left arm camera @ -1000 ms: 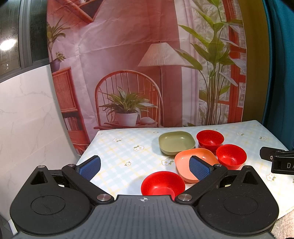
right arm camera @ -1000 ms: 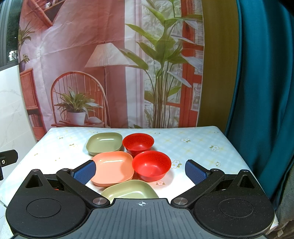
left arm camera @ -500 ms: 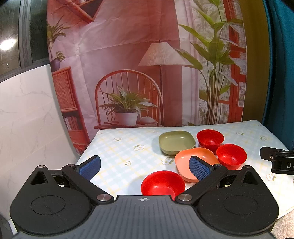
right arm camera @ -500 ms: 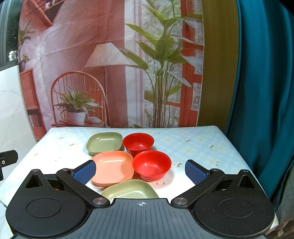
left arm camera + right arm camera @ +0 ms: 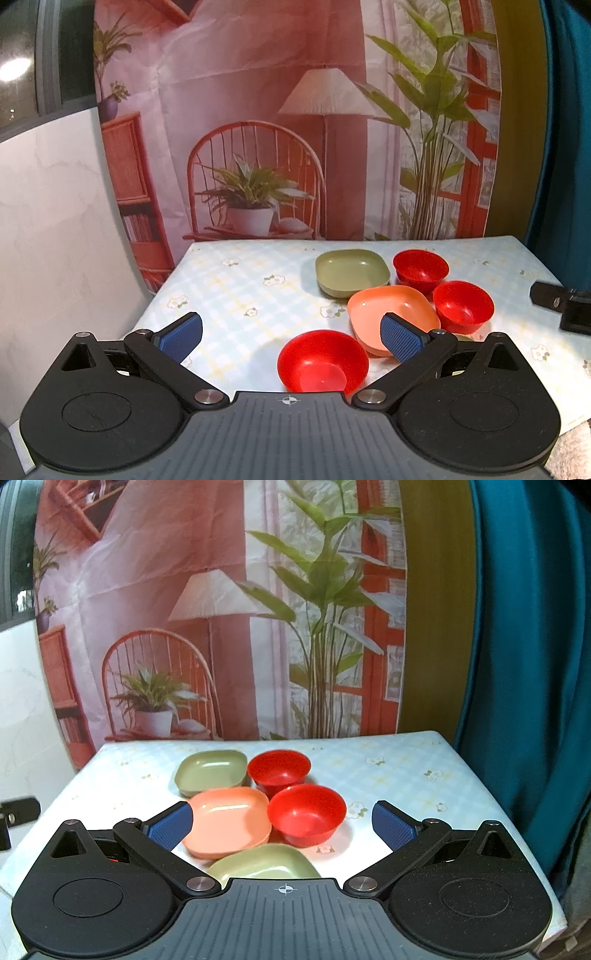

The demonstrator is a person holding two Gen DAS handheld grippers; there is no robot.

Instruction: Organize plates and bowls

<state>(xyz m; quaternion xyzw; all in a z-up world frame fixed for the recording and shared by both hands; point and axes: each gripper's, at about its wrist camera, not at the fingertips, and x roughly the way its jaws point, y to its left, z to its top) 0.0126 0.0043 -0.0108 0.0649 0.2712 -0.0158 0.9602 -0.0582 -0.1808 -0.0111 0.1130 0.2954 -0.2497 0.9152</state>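
Observation:
On the flowered tablecloth (image 5: 236, 295) lie a far green plate (image 5: 351, 271), an orange plate (image 5: 391, 314) and three red bowls. The nearest red bowl (image 5: 321, 363) sits between the fingers of my open left gripper (image 5: 291, 338), which hovers above it without touching. In the right wrist view I see the far green plate (image 5: 211, 771), the orange plate (image 5: 227, 821), two red bowls (image 5: 279, 771) (image 5: 306, 814) and a near green plate (image 5: 264, 862). My right gripper (image 5: 282, 825) is open over the near green plate and holds nothing.
A printed backdrop (image 5: 295, 129) hangs behind the table and a teal curtain (image 5: 524, 664) on the right. A white marble wall (image 5: 55, 240) stands on the left. The other gripper's tip shows at the right edge (image 5: 561, 302) and at the left edge (image 5: 18, 812).

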